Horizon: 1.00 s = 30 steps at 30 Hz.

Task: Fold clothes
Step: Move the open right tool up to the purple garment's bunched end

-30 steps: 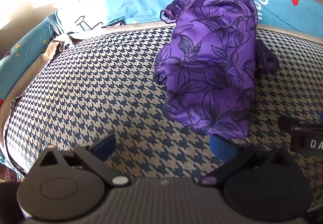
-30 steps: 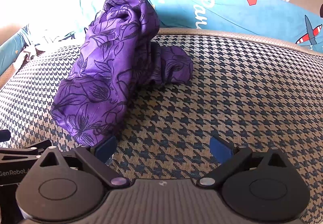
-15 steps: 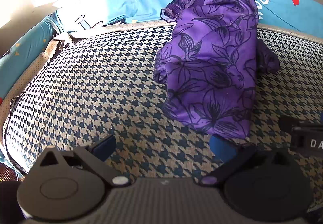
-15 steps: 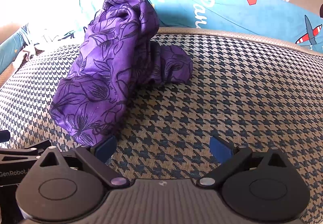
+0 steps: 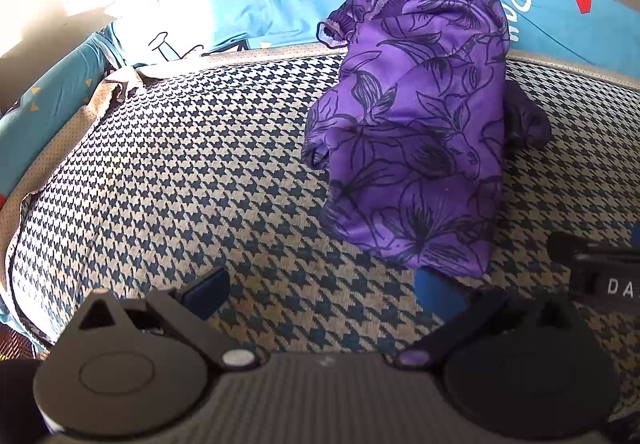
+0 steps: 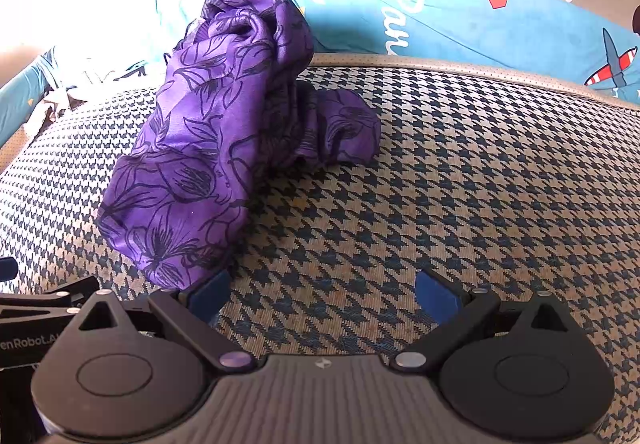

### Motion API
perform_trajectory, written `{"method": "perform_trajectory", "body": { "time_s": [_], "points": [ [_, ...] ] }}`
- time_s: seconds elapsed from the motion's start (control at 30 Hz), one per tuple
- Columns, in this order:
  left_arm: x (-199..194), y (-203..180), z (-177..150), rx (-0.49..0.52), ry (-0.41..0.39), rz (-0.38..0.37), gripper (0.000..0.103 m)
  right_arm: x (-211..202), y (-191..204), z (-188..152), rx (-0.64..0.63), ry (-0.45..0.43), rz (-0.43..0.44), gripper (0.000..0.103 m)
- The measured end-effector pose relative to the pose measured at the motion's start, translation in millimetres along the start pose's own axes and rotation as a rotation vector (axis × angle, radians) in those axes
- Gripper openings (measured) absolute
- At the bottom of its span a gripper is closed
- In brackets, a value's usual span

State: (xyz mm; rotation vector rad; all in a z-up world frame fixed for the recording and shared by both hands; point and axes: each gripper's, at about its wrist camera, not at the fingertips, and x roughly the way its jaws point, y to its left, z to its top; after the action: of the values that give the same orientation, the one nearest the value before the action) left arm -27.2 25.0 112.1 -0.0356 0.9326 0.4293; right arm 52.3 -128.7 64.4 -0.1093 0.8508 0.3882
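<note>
Purple floral garment [image 5: 416,148] bunched on houndstooth bed cover [image 5: 192,172], looks light, limp, slippery; grab near hem; left gripper [image 5: 322,290] and right gripper [image 6: 322,290] jaws wide open, empty

White cursive lettering runs across the bright blue printed sheet [image 6: 460,24] along the far edge of the bed; in the right wrist view it reads "Pan", with the rest cut off by the bed's edge. In the left wrist view only "Pa" of the same script shows, partly behind the purple cloth. The black body of the right tool [image 5: 604,280], at the right edge of the left wrist view, bears white capitals "DA", cut off by the frame. The black body of the left tool [image 6: 28,336], at the left edge of the right wrist view, bears "enRobot.A", clipped at both ends.
</note>
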Motion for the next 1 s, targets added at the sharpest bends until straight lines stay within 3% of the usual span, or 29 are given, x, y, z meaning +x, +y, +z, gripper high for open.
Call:
{"method": "perform_trajectory", "body": {
  "time_s": [1.0],
  "points": [
    [13, 4, 8, 0.017, 0.0, -0.022, 0.103, 5, 3, 6, -0.02, -0.002, -0.011, 0.1]
  ]
}}
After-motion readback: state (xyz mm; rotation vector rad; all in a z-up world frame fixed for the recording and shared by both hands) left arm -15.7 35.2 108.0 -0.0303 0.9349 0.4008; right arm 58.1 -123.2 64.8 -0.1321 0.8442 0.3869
